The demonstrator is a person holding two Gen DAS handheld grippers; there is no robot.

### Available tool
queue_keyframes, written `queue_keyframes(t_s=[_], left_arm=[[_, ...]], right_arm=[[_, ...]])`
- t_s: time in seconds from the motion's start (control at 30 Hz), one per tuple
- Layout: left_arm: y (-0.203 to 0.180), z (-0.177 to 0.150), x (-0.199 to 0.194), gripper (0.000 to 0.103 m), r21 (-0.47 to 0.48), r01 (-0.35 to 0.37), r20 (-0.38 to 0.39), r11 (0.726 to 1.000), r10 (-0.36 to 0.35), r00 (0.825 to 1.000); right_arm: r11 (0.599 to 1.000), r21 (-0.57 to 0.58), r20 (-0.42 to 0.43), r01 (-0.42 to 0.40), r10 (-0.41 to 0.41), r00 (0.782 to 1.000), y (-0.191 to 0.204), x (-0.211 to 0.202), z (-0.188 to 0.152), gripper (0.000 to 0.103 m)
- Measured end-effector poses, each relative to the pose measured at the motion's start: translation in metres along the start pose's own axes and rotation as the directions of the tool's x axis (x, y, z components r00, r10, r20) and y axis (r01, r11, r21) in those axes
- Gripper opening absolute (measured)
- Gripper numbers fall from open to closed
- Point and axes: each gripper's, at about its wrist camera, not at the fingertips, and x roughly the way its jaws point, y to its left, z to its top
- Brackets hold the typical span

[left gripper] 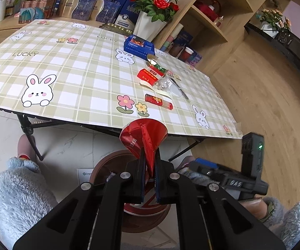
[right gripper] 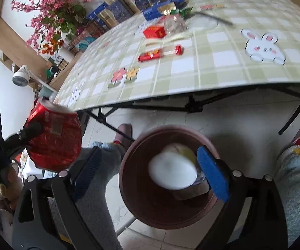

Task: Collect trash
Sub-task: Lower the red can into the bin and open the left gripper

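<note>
Floor: brown bin (right gripper: 129, 187); L gripper (left gripper: 150, 166) jaws clamp red wrapper (left gripper: 143, 137), R gripper (right gripper: 150, 170) jaws apart.

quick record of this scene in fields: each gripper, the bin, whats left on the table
left gripper: shut on red foil wrapper, held near the table edge
right gripper: open, above the bin, nothing between its pads
bin: brown, round, on the floor below the table; white round item inside
table: red box, red tube, clear plastic wrap, blue box
</note>
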Motion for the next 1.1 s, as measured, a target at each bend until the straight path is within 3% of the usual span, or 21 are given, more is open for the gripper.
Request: queue_keyframes(t_s=[0.17, 0.43, 0.63, 0.93, 1.1], left_arm=[[-0.002, -0.003, 0.012, 0.007, 0.017, -0.013, -0.037, 1.0, 0.013, 0.999], [-0.014, -0.011, 0.053, 0.007, 0.161, -0.039, -0.122, 0.986, 0.059, 0.991], [-0.022, -0.033, 0.082, 0.007, 0.287, -0.032, -0.145, 0.957, 0.076, 0.986], [-0.001, -0.041, 0.104, 0.007, 0.206, -0.025, -0.222, 0.978, 0.072, 0.972], [0.005, -0.04, 0.105, 0.007, 0.171, -0.02, -0.224, 0.985, 0.059, 0.973]], right_arm=[[0.999, 0.009, 0.102, 0.039, -0.04, 0.994, -0.002, -0.02, 0.009, 0.097], [0.991, 0.063, 0.22, 0.115, -0.126, 0.967, -0.015, -0.039, 0.007, 0.097], [0.983, 0.102, 0.223, 0.15, -0.17, 0.96, -0.022, -0.035, -0.002, 0.097], [0.975, 0.138, 0.204, 0.173, -0.199, 0.959, -0.028, -0.03, -0.006, 0.097], [0.975, 0.134, 0.194, 0.179, -0.203, 0.96, -0.028, -0.028, -0.009, 0.097]])
